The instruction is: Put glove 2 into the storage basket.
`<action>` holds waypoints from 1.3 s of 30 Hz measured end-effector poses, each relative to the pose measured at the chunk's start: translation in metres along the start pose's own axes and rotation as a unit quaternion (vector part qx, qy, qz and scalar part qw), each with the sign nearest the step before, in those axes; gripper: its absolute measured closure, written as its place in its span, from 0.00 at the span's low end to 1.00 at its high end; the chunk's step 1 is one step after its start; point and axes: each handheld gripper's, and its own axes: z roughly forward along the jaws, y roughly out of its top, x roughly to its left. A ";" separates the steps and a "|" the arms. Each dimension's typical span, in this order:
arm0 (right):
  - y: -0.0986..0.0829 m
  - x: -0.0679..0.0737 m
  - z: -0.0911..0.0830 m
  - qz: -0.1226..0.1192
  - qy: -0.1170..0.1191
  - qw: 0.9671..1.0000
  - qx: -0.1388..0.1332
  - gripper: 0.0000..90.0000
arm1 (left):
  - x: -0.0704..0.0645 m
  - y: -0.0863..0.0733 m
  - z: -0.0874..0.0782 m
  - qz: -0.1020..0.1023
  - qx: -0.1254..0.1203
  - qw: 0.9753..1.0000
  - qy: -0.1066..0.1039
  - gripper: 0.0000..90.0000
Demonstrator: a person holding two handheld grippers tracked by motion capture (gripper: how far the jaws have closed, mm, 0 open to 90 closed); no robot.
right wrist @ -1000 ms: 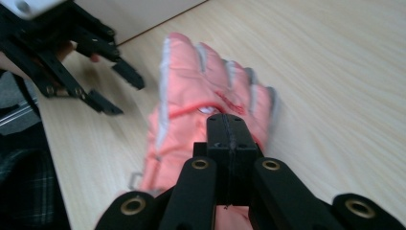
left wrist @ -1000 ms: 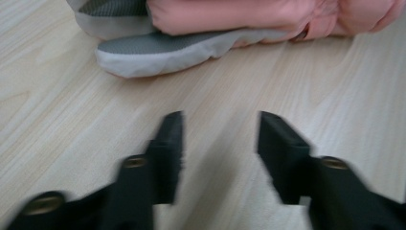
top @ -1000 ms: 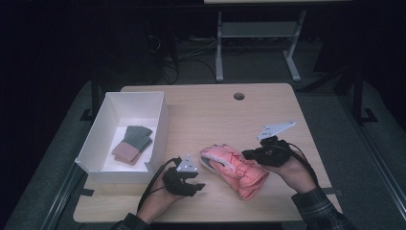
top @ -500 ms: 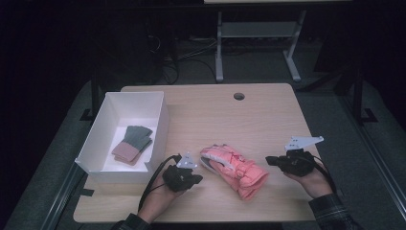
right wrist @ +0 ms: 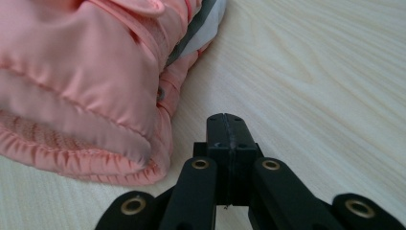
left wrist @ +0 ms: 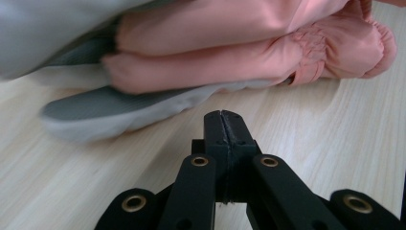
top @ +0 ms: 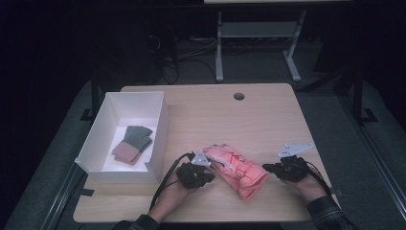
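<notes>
A salmon-pink padded glove (top: 235,168) with a grey and pale-grey palm panel lies on a light wood-grain bench (top: 225,120). Left of the glove stands a white box (top: 163,129) holding a small folded item (top: 132,143), dark grey-green at one end and dusty pink at the other. Either side of the glove, the left gripper (left wrist: 223,120) and right gripper (right wrist: 226,122) are black with brass-coloured rivets.

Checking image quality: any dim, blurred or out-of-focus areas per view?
High view: room beyond the table nearly black, tabletop evenly lit. Left gripper view: pink jacket soft, grey fabric at top left blurred. Right gripper view: the jacket's near fold slightly soft, wood grain sharp.
</notes>
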 end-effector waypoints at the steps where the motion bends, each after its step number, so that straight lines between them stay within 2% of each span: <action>1: 0.000 0.000 0.001 0.002 0.002 1.000 0.002 1.00 | -0.001 0.002 0.003 0.001 0.000 1.000 -0.002 1.00; 7: 0.002 0.004 0.008 -0.006 0.010 1.000 0.010 1.00 | -0.004 0.013 0.016 0.009 0.002 1.000 -0.007 1.00; 9: 0.002 0.006 0.009 -0.007 0.018 1.000 0.011 1.00 | -0.005 0.015 0.020 0.004 -0.001 1.000 -0.007 1.00; 14: -0.001 0.010 0.011 -0.003 0.033 0.999 0.017 1.00 | 0.002 0.018 0.021 0.004 -0.001 1.000 -0.005 1.00; 15: -0.002 0.011 0.011 -0.004 0.034 0.999 0.016 1.00 | 0.002 0.018 0.022 -0.005 -0.007 1.000 -0.004 1.00; 16: -0.002 0.013 0.011 -0.003 0.037 0.999 0.016 1.00 | 0.005 0.019 0.021 0.001 -0.001 1.000 -0.004 1.00; 21: -0.003 0.024 0.010 -0.006 0.052 0.998 0.018 1.00 | 0.013 0.021 0.022 -0.005 -0.003 1.000 -0.004 1.00; 24: -0.005 0.032 0.012 0.003 0.065 0.998 0.025 1.00 | 0.018 0.023 0.023 -0.007 -0.005 1.000 -0.006 1.00; 26: -0.005 0.038 0.012 0.003 0.068 0.997 0.027 1.00 | 0.021 0.025 0.024 -0.005 -0.005 1.000 -0.007 1.00; 27: -0.005 0.040 0.012 0.003 0.069 0.997 0.027 1.00 | 0.023 0.026 0.024 0.003 0.000 1.000 -0.007 1.00; 31: -0.005 0.051 0.012 0.003 0.074 0.997 0.024 1.00 | 0.027 0.026 0.023 0.006 0.001 1.000 -0.013 1.00; 34: -0.004 0.058 0.014 0.000 0.080 0.997 0.023 1.00 | 0.029 0.025 0.020 0.012 -0.001 1.000 -0.017 1.00; 36: -0.002 0.064 0.018 -0.002 0.089 0.996 0.022 1.00 | 0.028 0.025 0.020 0.002 -0.011 1.000 -0.018 1.00; 39: 0.001 0.074 0.023 -0.015 0.101 0.995 0.022 1.00 | 0.029 0.024 0.018 0.001 -0.013 1.000 -0.021 1.00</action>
